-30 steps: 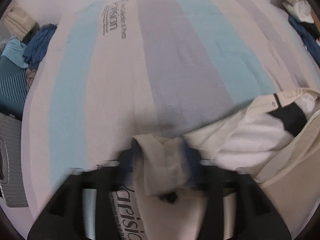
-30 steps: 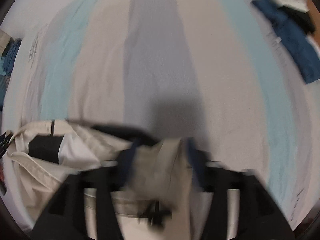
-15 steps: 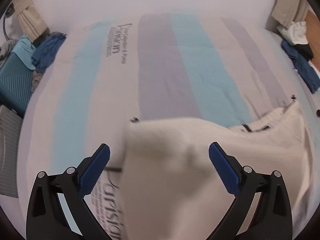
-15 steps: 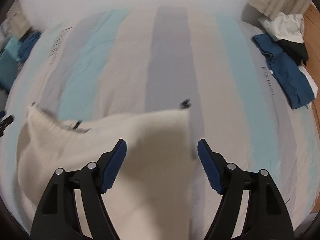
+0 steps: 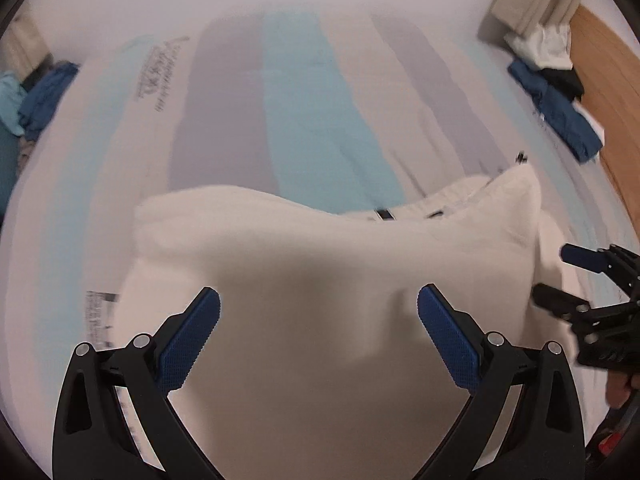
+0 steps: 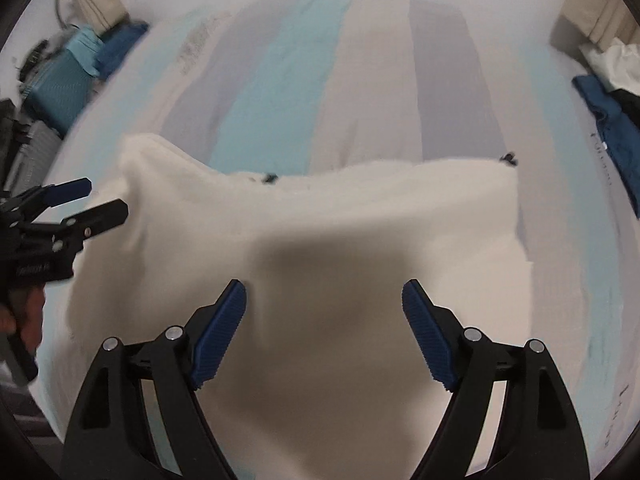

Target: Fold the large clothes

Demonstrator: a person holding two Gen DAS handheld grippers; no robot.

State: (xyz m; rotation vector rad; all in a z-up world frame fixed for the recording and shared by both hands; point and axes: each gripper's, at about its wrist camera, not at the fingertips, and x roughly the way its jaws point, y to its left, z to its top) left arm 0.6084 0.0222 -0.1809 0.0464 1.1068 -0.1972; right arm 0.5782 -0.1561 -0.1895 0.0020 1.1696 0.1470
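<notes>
A large cream garment point(image 5: 320, 264) lies spread on the striped bed, its far edge showing small dark tabs; it also fills the middle of the right wrist view point(image 6: 320, 240). My left gripper point(image 5: 319, 312) is open and empty, hovering over the garment's near part. My right gripper point(image 6: 324, 304) is open and empty over the same cloth. The right gripper also shows at the right edge of the left wrist view point(image 5: 560, 276), and the left gripper shows at the left edge of the right wrist view point(image 6: 100, 200).
The bed cover point(image 5: 304, 100) has teal, grey and beige stripes. Blue and dark clothes point(image 5: 560, 108) and white cloth lie at the right edge by a wooden floor. Blue clothes and a teal suitcase point(image 6: 60, 88) sit at the left.
Both grippers let go of the cream garment's corners and opened. The garment dropped and spread flat on the bed, and both grippers drew back above it.
</notes>
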